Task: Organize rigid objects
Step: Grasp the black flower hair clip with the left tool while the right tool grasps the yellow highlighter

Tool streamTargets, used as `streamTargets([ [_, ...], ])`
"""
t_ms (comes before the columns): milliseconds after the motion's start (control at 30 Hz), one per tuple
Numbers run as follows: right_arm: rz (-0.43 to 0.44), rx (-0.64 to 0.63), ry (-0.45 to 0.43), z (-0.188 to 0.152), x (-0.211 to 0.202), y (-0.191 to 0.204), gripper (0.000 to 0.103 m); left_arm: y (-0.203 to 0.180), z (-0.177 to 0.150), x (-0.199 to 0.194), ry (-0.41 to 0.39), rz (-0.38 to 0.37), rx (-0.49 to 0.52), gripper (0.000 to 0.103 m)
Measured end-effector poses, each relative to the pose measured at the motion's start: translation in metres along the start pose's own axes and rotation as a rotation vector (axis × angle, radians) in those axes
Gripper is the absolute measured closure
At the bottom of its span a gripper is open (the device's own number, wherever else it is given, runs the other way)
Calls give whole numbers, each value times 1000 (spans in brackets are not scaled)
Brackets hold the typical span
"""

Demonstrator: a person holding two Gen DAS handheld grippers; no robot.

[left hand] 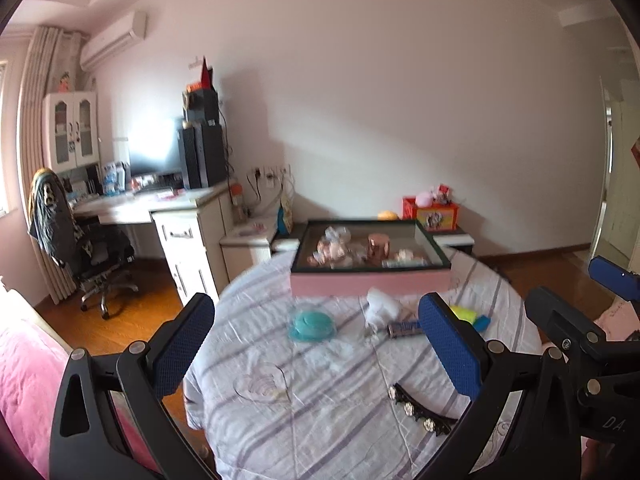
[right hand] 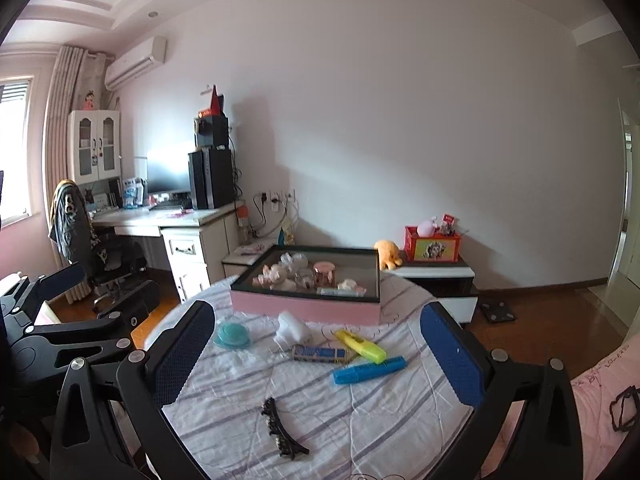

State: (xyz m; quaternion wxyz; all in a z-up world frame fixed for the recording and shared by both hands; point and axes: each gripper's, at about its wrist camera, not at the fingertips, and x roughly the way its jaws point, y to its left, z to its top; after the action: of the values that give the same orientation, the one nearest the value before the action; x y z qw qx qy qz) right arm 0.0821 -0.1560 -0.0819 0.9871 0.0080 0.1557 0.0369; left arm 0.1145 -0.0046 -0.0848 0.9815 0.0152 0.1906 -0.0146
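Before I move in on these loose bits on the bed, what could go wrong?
Possible risks:
1. The yellow highlighter, blue marker and patterned tube lie bunched, perhaps touching; grabbing one may knock the others.
2. The black hair clip lies flat on the soft striped sheet, so the right tool could pinch fabric.
3. The pink box already looks crowded.

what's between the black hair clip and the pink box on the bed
In the right wrist view, the patterned tube, yellow marker and blue marker lie between the hair clip and pink box.
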Motion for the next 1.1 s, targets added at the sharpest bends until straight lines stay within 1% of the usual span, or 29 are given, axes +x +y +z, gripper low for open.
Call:
streamTargets([
  [167, -16, 20, 103, -30, 31, -20, 0, -20, -35, 43, 151, -33, -27, 0],
  [300, -23, 35, 189, -61, 48, -39, 0, -39, -64, 66, 234, -51, -23, 0],
  [467, -40, 52, 255, -88, 59, -61, 0, -58, -90, 86, 341, -75, -32, 0],
  [567, -50, 68, 293, -100, 67, -72, 0, -65, -104, 99, 427, -85, -53, 0],
  [600, -52, 73, 303, -103, 70, -75, 0, -66, -107, 102, 445, -85, -60, 0],
  [667, -48, 83, 319, -107, 75, -79, 0, -69, -110, 104, 433, -86, -47, 2],
  [700, -48, 86, 325, -108, 77, -79, 0, -71, -110, 104, 426, -89, -20, 3],
  [733, -45, 87, 327, -109, 78, -80, 0, -72, -110, 105, 418, -99, -1, 10],
  [767, -40, 86, 329, -109, 80, -80, 0, -73, -110, 106, 415, -113, 15, 22],
  [800, -35, 82, 333, -109, 83, -78, 0, -73, -110, 107, 415, -125, 27, 25],
  [833, -32, 80, 336, -110, 85, -77, 0, -72, -110, 107, 409, -134, 42, 32],
  [867, -25, 76, 336, -109, 87, -76, 0, -70, -110, 107, 400, -144, 56, 42],
  [900, -22, 72, 337, -109, 89, -73, 0, -68, -109, 107, 393, -156, 68, 46],
  [933, -19, 69, 338, -109, 91, -72, 0, -63, -108, 108, 389, -170, 71, 54],
  [967, -17, 66, 338, -108, 93, -71, 0, -59, -107, 108, 388, -180, 67, 65],
  [1067, -15, 63, 346, -108, 103, -69, 0, -45, -102, 114, 389, -190, 53, 82],
  [1100, -18, 63, 348, -107, 105, -70, 0, -40, -101, 116, 393, -189, 47, 83],
])
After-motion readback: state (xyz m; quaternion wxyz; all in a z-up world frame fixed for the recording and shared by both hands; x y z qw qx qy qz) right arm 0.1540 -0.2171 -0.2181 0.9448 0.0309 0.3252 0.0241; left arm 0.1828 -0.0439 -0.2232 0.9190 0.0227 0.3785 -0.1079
